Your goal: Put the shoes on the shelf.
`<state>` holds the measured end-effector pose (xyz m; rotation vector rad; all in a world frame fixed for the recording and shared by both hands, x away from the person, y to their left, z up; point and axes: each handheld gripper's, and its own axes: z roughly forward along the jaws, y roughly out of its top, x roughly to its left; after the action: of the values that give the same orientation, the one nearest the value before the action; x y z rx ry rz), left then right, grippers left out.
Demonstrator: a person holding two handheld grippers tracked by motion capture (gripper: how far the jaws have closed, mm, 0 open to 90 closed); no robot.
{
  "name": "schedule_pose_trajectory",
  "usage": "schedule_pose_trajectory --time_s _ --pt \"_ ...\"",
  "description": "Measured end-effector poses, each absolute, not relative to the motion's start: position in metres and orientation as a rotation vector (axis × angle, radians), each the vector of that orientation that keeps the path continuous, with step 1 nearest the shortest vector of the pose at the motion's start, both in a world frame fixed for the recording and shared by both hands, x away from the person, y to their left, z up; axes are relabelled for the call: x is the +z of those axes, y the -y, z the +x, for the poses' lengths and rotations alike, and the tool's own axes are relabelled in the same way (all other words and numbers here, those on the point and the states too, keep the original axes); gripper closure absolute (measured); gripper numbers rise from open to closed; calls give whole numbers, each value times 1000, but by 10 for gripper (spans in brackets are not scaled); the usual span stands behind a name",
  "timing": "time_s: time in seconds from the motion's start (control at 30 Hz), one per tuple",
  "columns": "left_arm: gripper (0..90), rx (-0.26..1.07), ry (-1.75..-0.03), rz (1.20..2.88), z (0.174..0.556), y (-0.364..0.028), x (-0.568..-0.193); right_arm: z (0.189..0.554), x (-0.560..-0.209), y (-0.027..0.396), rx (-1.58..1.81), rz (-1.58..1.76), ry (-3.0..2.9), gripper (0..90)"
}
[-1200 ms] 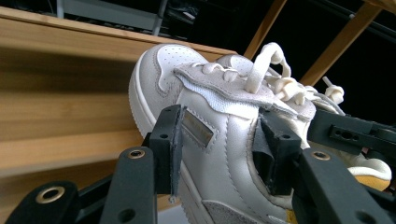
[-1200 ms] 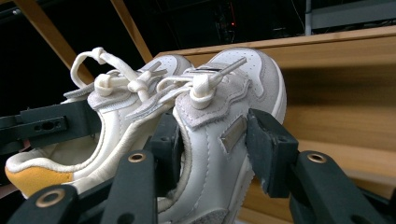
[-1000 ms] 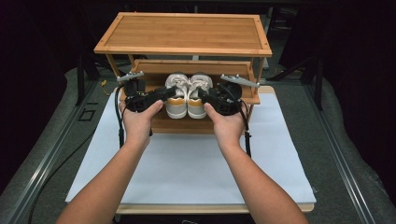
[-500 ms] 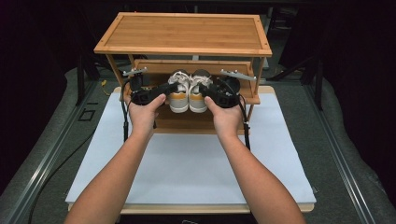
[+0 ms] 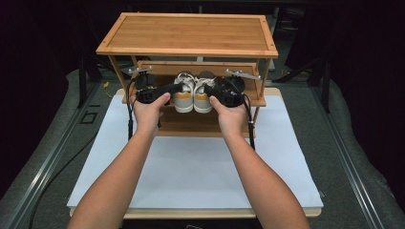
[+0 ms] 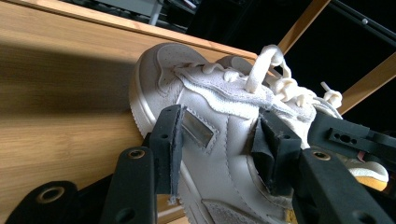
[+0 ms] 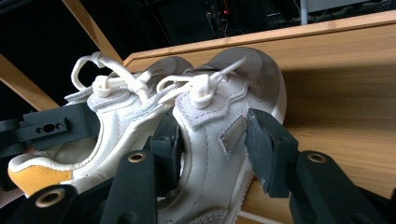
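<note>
Looking down from the high view, both hands held grippers at a wooden rack (image 5: 188, 33) on the table (image 5: 191, 167), the left gripper (image 5: 168, 90) and right gripper (image 5: 215, 90) flanking two shoes on its middle shelf. In the left gripper view, jaws clamped the left shoe (image 6: 219, 140). In the right gripper view, jaws clamped the right shoe (image 7: 219, 135).

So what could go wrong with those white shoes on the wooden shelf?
Each black gripper, left and right, clamps one white lace-up sneaker: the left one, the right one. The loose laces might snag on the other gripper's jaw nearby. The bamboo rack's top shelf hangs low overhead, so lifting could bump it. A sneaker might also twist in the grip, since the pads pinch only its middle.
</note>
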<state>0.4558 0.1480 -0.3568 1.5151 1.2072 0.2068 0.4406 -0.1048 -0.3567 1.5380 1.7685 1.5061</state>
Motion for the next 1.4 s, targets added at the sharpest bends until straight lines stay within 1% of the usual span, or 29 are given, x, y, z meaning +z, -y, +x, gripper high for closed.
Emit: schedule_pose_trajectory --time_s 0.17,0.4,0.53,0.6,0.63,0.7,0.9,1.03,1.1,1.4 --pt "560 234 -1207 1549 460 -145 -354 445 -356 105 1472 1560 -1790 565" --pt "557 207 -1215 1540 466 -147 -358 451 -357 107 1473 1582 -1802 563" --pt "537 178 -1224 1550 469 -149 -358 455 -359 109 1517 1613 -1787 550" --pt "518 195 -1210 1557 469 -148 -357 456 -358 109 1514 1636 -1787 543" --pt "492 204 -1210 1555 469 -146 -356 457 -357 109 1503 1635 -1795 542" --pt "488 221 -1203 1555 469 -146 -356 457 -357 109 1497 1630 -1800 539" --pt "458 208 -1203 1554 471 -149 -356 457 -354 110 1489 1599 -1795 505" --pt "449 221 -1204 1548 470 -149 -353 458 -352 113 1502 1605 -1799 498" --pt "430 215 -1199 1540 469 -147 -351 456 -351 113 1482 1607 -1803 500" --pt "431 266 -1174 1568 460 -146 -341 450 -344 118 1523 1572 -1767 515"
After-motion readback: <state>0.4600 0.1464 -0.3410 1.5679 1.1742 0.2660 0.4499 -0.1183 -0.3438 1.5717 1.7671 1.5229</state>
